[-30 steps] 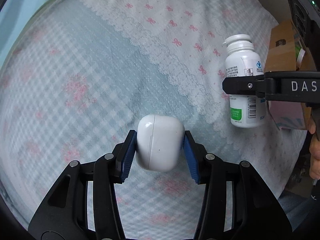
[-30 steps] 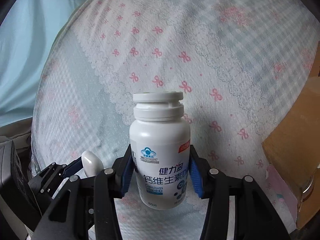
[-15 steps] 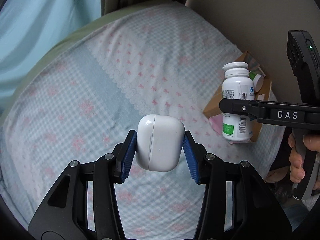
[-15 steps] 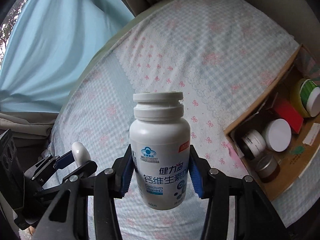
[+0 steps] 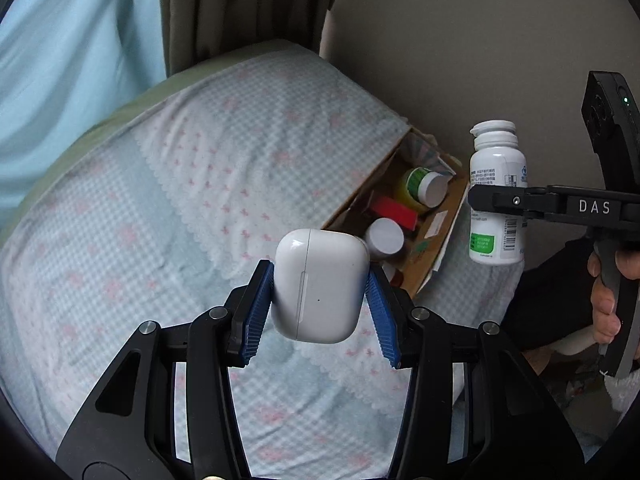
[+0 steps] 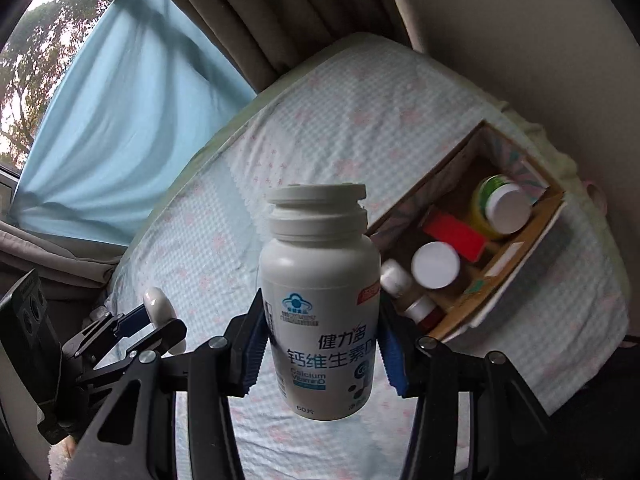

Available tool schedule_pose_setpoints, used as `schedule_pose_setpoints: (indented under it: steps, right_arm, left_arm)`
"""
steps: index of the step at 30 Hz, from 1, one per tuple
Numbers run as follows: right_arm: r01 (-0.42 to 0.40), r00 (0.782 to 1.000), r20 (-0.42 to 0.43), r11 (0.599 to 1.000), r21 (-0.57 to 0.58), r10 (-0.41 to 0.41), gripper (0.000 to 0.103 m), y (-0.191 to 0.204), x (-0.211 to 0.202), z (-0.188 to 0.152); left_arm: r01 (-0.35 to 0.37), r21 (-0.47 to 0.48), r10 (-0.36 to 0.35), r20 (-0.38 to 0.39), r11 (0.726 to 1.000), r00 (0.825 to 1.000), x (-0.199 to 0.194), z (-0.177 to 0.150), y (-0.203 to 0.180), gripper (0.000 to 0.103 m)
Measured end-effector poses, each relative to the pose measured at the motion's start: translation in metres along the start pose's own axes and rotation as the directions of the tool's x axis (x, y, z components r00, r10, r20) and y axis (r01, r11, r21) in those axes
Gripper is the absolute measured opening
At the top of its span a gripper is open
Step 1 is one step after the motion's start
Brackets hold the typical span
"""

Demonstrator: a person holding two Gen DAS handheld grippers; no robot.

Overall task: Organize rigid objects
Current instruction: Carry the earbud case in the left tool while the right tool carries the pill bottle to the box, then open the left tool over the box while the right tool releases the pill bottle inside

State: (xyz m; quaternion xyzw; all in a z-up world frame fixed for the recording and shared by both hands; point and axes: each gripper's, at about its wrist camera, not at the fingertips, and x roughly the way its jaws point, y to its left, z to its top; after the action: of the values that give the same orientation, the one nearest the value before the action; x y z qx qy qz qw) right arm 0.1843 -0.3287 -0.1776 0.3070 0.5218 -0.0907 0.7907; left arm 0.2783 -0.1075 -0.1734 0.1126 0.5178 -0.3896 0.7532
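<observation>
two grippers, each holding 1 item above the bed

the left gripper (image 5: 320, 292) has its blue pads (image 5: 256, 312) pressed against both sides of a white earbud case (image 5: 320, 288), which sits upright between them, held clear of the bedspread (image 5: 160, 220). the right gripper (image 6: 322, 336) is clamped on a white supplement bottle (image 6: 320, 304), cap up, with its printed label facing the right wrist camera; the pads grip the lower half of the bottle.

taking the cardboard box (image 6: 516, 264) as the landmark: both held items hang on the near side of it, above the checked, bow-printed bedspread. in the left wrist view the earbud case overlaps the box's near corner, and the bottle hangs just to the right of the box (image 5: 448, 224), with the right gripper's arm crossing its middle and a hand (image 5: 608, 300) on the handle below. in the right wrist view the bottle is just left of the box's near end, and the left gripper shows well to the left of it.

inside the box lie a yellow bottle with a green-and-white cap (image 6: 500, 204), a red block (image 6: 456, 236), a white round lid (image 6: 436, 264) and 2 small vials (image 6: 404, 292) at the near end. beyond the box are a beige wall, drapes and a blue curtain (image 6: 120, 120).
</observation>
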Motion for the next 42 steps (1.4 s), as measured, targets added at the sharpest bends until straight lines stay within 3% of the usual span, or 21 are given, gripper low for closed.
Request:
schedule_pose_setpoints:
  steps: [3,6,14,21,30,38,42]
  right_arm:
    - [-0.008,1.000,-0.007,1.000,-0.023,0.007,0.046,-0.025,-0.018,0.011]
    - [0.030,0.999,-0.012,0.993,-0.117,-0.031,0.046,-0.048,-0.031,0.026]
    - [0.017,0.995,-0.093,0.973,-0.230,-0.039,0.046,-0.115,-0.015,0.086]
    - [-0.089,0.977,-0.204,0.992,-0.093,0.068,0.046,-0.159,0.046,0.123]
    - [-0.182,0.945,-0.233,0.961,0.207,0.229,0.046,-0.190,0.122,0.130]
    - [-0.118,0.969,-0.179,0.958,0.261,0.168,0.046,-0.187,0.157,0.118]
    - [-0.059,0.981,-0.168,0.977,0.206,0.095,0.046,-0.180,0.167,0.107]
  left_arm:
    - [-0.005,-0.019,0.005,0.003,1.000,1.000,0.006,0.003,-0.022,0.043]
    - [-0.020,-0.061,0.022,0.019,0.998,1.000,0.018,0.007,-0.038,0.043]
    - [-0.071,-0.249,0.075,0.008,0.966,0.997,0.068,0.020,-0.073,0.043]
    - [-0.127,-0.367,0.111,-0.064,0.922,0.992,0.124,0.024,-0.082,0.043]
    - [-0.170,-0.370,0.111,-0.176,0.913,0.978,0.200,0.046,-0.080,0.043]
    - [-0.210,-0.298,0.125,-0.279,0.931,0.952,0.272,0.059,-0.079,0.043]
    - [-0.216,-0.295,0.121,-0.311,0.931,0.943,0.292,0.053,-0.078,0.043]
